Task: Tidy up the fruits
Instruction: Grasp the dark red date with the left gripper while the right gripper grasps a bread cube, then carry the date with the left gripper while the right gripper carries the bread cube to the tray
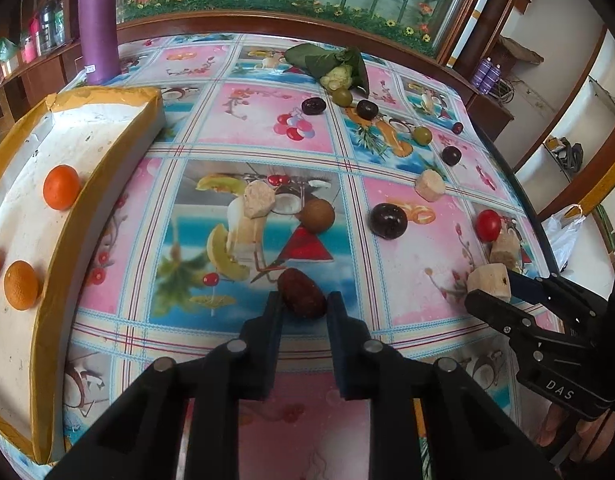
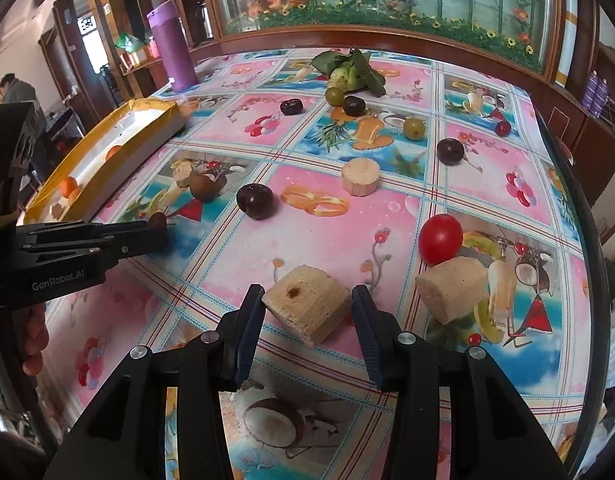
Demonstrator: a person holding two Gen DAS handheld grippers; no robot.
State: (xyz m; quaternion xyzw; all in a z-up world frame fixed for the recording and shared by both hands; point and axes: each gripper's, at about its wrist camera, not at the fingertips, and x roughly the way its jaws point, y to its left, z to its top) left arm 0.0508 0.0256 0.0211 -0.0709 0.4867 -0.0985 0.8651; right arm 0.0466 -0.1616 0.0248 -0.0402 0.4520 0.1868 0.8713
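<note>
My left gripper [image 1: 305, 304] stands around a dark brown date-like fruit [image 1: 301, 294] on the table, its fingers touching or nearly touching the fruit's sides. My right gripper [image 2: 307, 300] is open around a tan cut chunk [image 2: 307, 306], with a gap on the right side. A white tray with a yellow rim [image 1: 87, 200] at the left holds oranges [image 1: 61, 187]. Dark plums [image 1: 388, 220], green fruits [image 1: 422, 135], a red tomato [image 2: 441, 239] and a brown round fruit [image 1: 317, 216] lie scattered on the table.
A purple bottle [image 1: 98, 20] stands at the back left. A leafy cauliflower [image 1: 339, 68] lies at the back. More tan chunks [image 2: 453, 290] lie near the right gripper. The table edge runs along the right. A wooden cabinet stands behind the table.
</note>
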